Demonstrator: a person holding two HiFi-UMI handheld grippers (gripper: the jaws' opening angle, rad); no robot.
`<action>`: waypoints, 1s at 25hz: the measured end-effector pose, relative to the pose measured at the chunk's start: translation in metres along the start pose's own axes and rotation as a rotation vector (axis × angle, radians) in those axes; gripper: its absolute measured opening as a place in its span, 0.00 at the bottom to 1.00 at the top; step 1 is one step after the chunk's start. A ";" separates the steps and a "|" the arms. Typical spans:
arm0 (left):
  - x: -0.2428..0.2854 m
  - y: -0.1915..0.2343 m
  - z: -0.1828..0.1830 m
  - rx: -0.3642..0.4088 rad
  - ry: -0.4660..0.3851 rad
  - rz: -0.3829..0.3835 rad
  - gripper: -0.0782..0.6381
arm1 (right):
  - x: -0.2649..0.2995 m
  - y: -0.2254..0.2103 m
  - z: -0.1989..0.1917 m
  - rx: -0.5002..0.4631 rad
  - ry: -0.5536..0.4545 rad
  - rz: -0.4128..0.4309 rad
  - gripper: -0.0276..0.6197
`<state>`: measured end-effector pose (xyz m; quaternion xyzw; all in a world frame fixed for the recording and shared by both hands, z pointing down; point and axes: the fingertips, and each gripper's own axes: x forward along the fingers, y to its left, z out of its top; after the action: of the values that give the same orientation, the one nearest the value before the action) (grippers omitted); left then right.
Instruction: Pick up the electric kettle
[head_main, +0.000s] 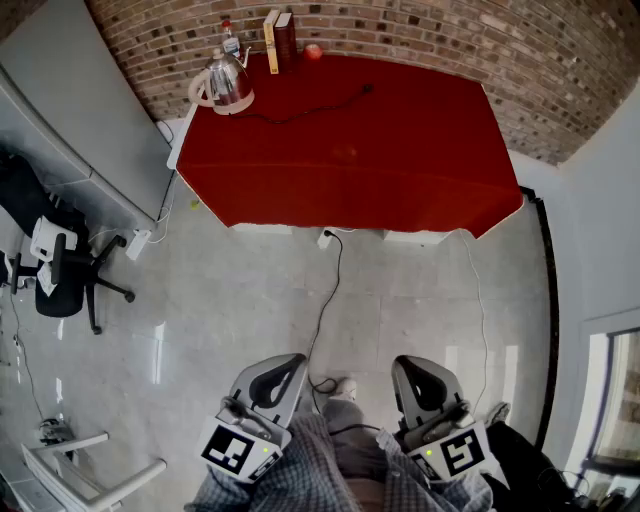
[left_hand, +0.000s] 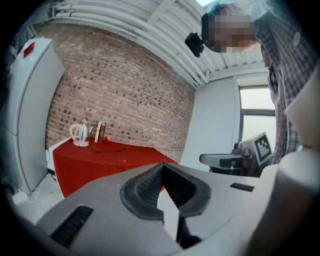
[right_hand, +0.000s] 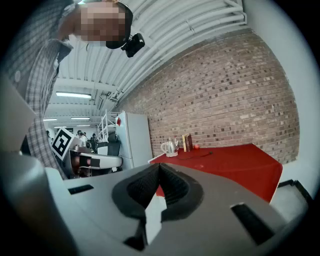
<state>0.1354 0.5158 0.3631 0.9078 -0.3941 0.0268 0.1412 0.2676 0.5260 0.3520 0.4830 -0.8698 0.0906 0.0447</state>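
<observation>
On the far left corner of the red table, the kettle is standing, well apart from you. You are holding the left gripper and right gripper clenched, empty; the approach is barely starting. Next, I judge: walking closer, opening one gripper for the handle

Red-brown brick wall across the top; red-draped worktop against it; pale glossy tiled floor below; black swivel office chair at the left edge.
</observation>
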 end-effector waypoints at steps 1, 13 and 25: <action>0.001 -0.009 0.002 0.046 0.009 -0.015 0.12 | -0.001 0.003 0.005 -0.008 -0.013 0.003 0.05; 0.000 -0.041 0.024 0.144 -0.012 -0.143 0.12 | 0.004 0.044 0.041 -0.043 -0.120 -0.009 0.05; -0.016 -0.022 0.033 0.165 -0.019 -0.274 0.12 | 0.025 0.076 0.043 -0.005 -0.129 -0.057 0.05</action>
<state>0.1379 0.5320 0.3238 0.9617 -0.2645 0.0309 0.0648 0.1904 0.5354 0.3050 0.5123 -0.8570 0.0559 -0.0079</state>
